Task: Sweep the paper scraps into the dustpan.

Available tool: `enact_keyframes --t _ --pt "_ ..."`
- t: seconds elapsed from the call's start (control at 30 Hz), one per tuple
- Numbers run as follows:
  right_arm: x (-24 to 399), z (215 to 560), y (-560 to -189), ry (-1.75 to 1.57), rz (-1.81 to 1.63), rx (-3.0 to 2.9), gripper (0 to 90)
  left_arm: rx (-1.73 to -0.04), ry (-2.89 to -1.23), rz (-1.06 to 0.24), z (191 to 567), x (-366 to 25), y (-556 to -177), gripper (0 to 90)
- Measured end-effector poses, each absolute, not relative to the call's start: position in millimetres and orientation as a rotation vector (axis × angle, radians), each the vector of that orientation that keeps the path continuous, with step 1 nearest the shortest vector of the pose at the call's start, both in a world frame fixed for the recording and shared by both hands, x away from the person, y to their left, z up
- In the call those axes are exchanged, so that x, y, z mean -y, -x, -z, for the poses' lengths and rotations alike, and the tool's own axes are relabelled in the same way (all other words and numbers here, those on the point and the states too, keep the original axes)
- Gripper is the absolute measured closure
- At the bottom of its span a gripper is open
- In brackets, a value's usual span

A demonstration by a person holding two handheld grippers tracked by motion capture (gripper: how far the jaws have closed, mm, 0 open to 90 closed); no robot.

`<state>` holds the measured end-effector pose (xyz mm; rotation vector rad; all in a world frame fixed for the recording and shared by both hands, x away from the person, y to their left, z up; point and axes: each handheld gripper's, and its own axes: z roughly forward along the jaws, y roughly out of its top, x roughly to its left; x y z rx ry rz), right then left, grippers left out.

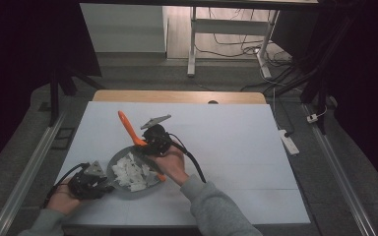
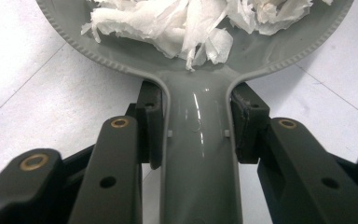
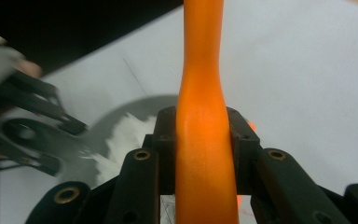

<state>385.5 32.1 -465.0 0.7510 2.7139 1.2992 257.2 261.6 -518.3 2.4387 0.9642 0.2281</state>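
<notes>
The right tongs (image 1: 147,142) pinch the orange utensil handle (image 3: 204,140), which slants up and away over the grey pan (image 1: 119,183); the right hand (image 1: 170,164) hovers above the pan's far rim. The left tongs (image 2: 196,126) clamp the pan's handle (image 2: 198,154) at the tabletop's (image 1: 236,147) near left. White shredded pieces (image 2: 177,23) lie heaped in the pan.

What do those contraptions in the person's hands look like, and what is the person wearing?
Each hand carries a black tool: the left tool and the right tool. Each has two chunky black jaws with brass-coloured pivot pins, a grey three-cornered plate on top, and a thick black cable trailing back toward the person. The person wears a grey long-sleeved top.
</notes>
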Motion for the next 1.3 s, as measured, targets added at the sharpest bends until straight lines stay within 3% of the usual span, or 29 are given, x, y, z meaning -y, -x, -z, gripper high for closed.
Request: enact_keyframes --t 0.17,0.37,0.87,1.3 --pt "-40.6 490.3 -389.2 -0.728 -1.125 -2.694 70.0 -0.961 -2.440 -0.225 518.6 -261.9 -257.1 62.0" --pt "-33.9 490.3 -398.8 -0.770 -1.107 -2.623 69.9 -0.962 -2.437 -0.224 518.8 -262.7 -256.9 61.9" --pt "16.3 455.6 -402.9 -0.865 -1.271 -2.491 69.9 -0.970 -2.413 -0.243 520.9 -263.5 -256.3 62.0" --pt "71.0 445.7 -399.6 -0.934 -1.284 -2.430 69.9 -1.006 -2.359 -0.286 518.5 -266.9 -255.6 62.1"
